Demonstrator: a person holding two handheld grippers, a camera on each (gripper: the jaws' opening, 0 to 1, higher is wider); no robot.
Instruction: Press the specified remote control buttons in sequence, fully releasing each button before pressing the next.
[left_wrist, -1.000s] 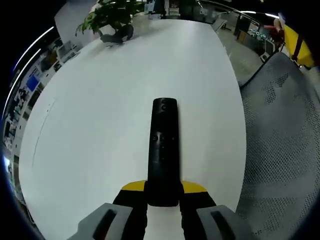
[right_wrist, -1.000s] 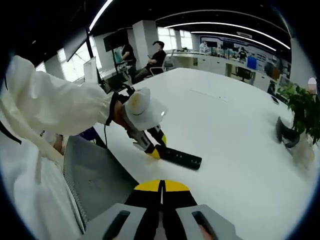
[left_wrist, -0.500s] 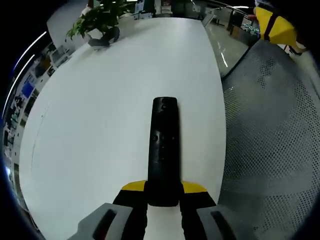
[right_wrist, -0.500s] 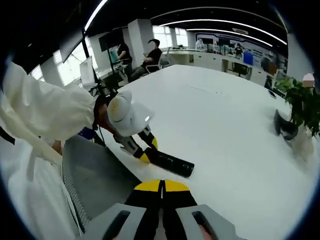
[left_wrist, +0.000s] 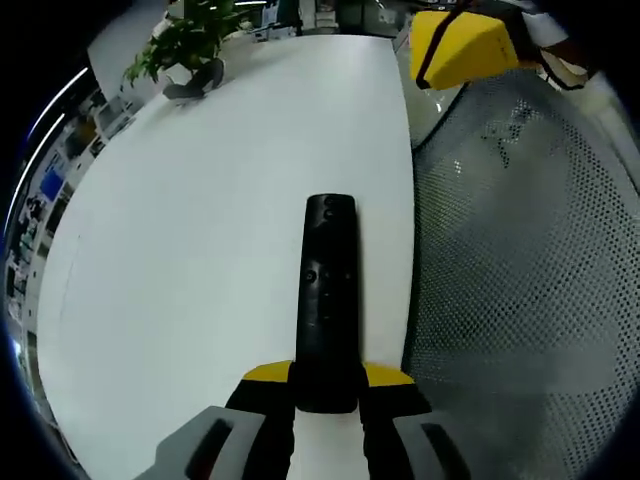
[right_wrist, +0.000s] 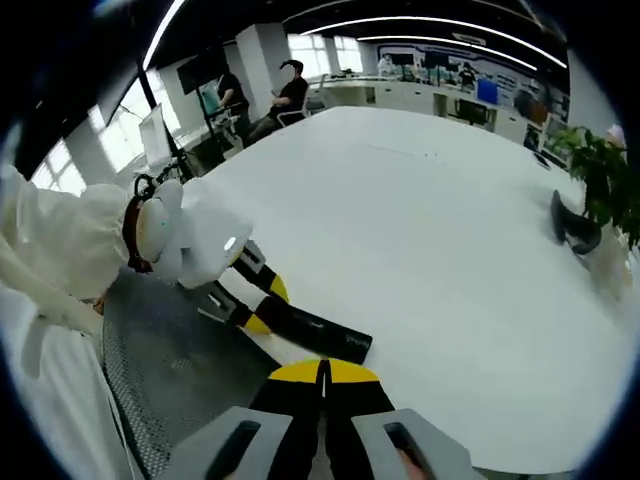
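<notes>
The left gripper (left_wrist: 325, 392) holds the near end of the black remote control (left_wrist: 326, 300) between its fingers, button face up, over the white bench (left_wrist: 200, 220) near its right edge. The right gripper (right_wrist: 322, 375) has its fingers closed together, empty. For a clean press, steady the remote level, bring the closed tips straight down on one button, then lift fully clear.
</notes>
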